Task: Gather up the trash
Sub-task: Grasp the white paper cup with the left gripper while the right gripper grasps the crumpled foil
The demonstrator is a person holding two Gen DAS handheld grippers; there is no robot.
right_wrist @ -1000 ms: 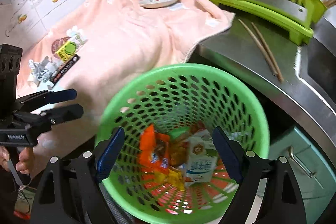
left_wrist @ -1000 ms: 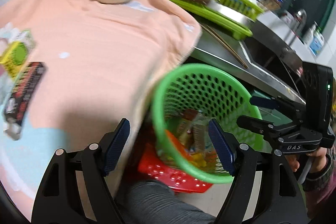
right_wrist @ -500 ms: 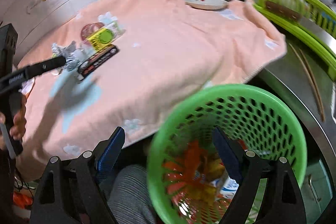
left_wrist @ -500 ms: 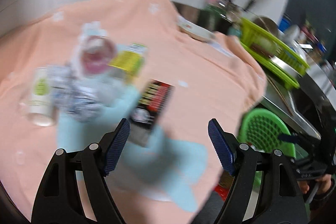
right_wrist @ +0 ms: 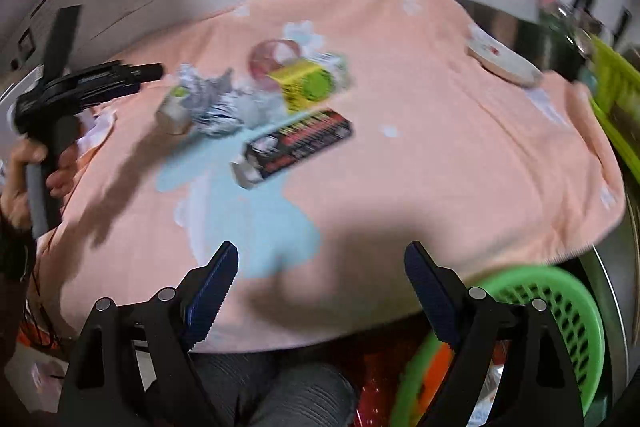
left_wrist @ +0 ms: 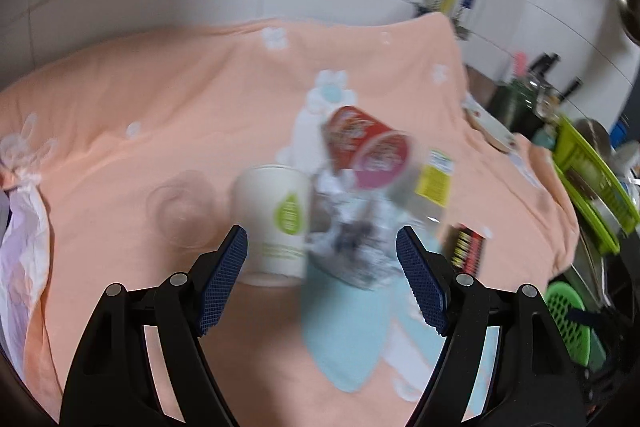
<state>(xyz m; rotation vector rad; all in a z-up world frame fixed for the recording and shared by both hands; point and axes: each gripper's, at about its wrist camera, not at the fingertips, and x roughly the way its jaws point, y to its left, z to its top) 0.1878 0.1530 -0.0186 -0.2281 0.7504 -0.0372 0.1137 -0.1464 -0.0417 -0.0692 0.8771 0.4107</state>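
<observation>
Both hand-held tools hover empty over a peach towel, jaws spread wide. The left gripper is the nearer one: a white paper cup lies just ahead toward its left pad, crumpled foil just right of it between the pads. From the right gripper, the pile sits farther off, up and left, a long black carton pointing its open end toward the towel's near edge. Beyond lie a yellow-green juice box and a red cup. The green basket waits below the towel's near-right edge.
</observation>
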